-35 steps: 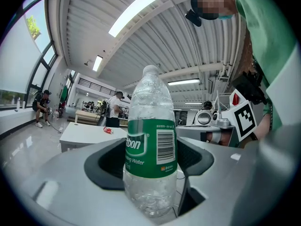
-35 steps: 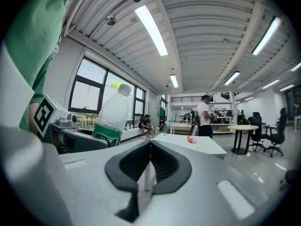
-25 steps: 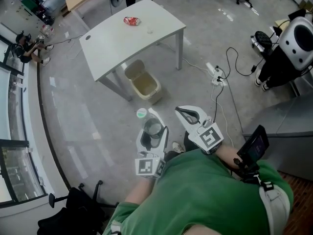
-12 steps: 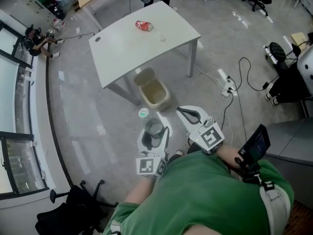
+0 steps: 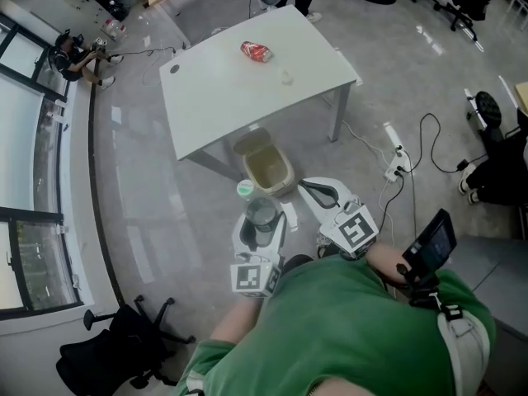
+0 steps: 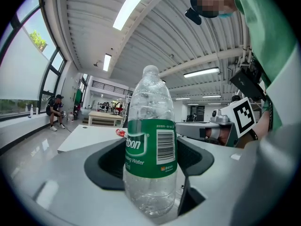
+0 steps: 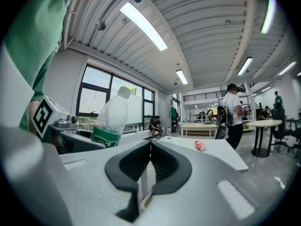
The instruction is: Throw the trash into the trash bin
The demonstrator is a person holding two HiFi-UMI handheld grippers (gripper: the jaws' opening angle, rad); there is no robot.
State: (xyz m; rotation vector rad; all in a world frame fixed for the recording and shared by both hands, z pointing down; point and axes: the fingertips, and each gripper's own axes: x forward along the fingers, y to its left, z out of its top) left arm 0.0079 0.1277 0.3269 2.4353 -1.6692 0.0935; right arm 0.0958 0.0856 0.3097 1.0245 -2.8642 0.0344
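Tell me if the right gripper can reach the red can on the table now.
Probably not yet. The right gripper, shut and empty, hangs by the person's body; the red can lies far off on the white table, beyond the trash bin. Nothing covers it, so stepping closer should do.

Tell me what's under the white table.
An open beige trash bin stands on the floor at the near edge of the white table. The tabletop covers the floor beneath it, so anything else there cannot be seen.
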